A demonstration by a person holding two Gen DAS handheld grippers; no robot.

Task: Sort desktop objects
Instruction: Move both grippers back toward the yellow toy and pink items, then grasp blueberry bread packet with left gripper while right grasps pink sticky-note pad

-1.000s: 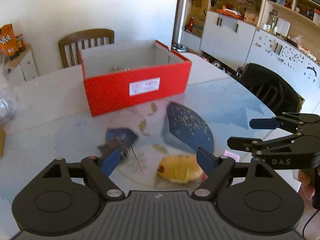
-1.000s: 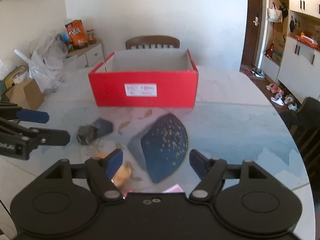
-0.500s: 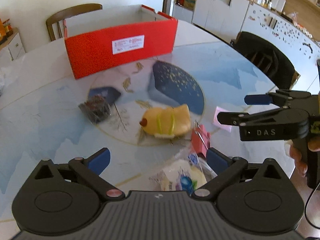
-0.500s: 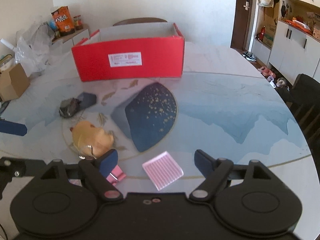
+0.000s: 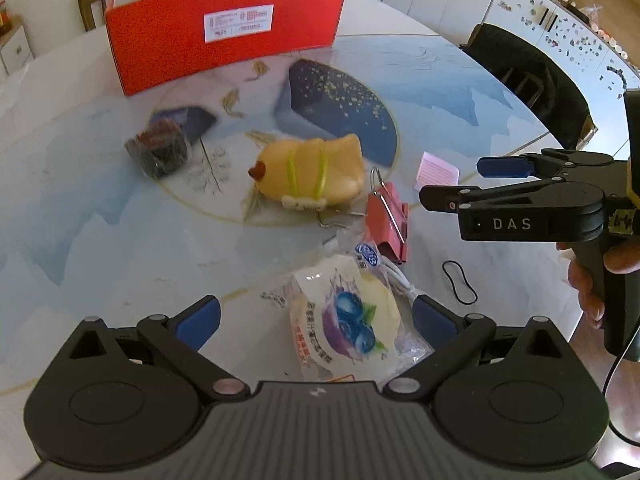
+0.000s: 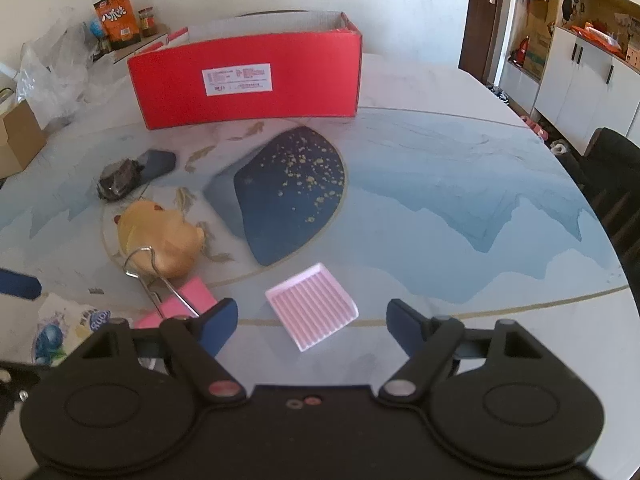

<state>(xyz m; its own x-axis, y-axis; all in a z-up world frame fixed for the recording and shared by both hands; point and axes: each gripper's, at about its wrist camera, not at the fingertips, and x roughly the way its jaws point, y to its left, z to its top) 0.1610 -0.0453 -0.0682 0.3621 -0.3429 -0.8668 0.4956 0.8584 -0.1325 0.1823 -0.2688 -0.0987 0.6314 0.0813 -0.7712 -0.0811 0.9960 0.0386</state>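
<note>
A red open box [image 5: 224, 32] stands at the table's far side, also in the right wrist view [image 6: 248, 80]. Before it lie a dark clip bundle [image 5: 160, 152], a yellow plush toy [image 5: 312, 172], a pink binder clip [image 5: 386, 220], a pink ridged pad [image 6: 312, 306], a black rubber band [image 5: 459, 282] and a wrapped blueberry pastry [image 5: 348, 320]. My left gripper [image 5: 316, 320] is open, its fingers either side of the pastry. My right gripper [image 6: 312, 322] is open just above the pink pad; it shows side-on in the left wrist view [image 5: 456, 184].
The round table [image 6: 460, 184] has a blue mountain pattern. Chairs [image 5: 532, 76] stand at its right and far side. A cardboard box [image 6: 16, 140], plastic bags and snack packets [image 6: 116, 20] sit at the far left. Cabinets line the right wall.
Both grippers have pulled back toward the near edge and tilted down. The pastry now lies between my left fingers, and the pink pad sits between my right fingers.
</note>
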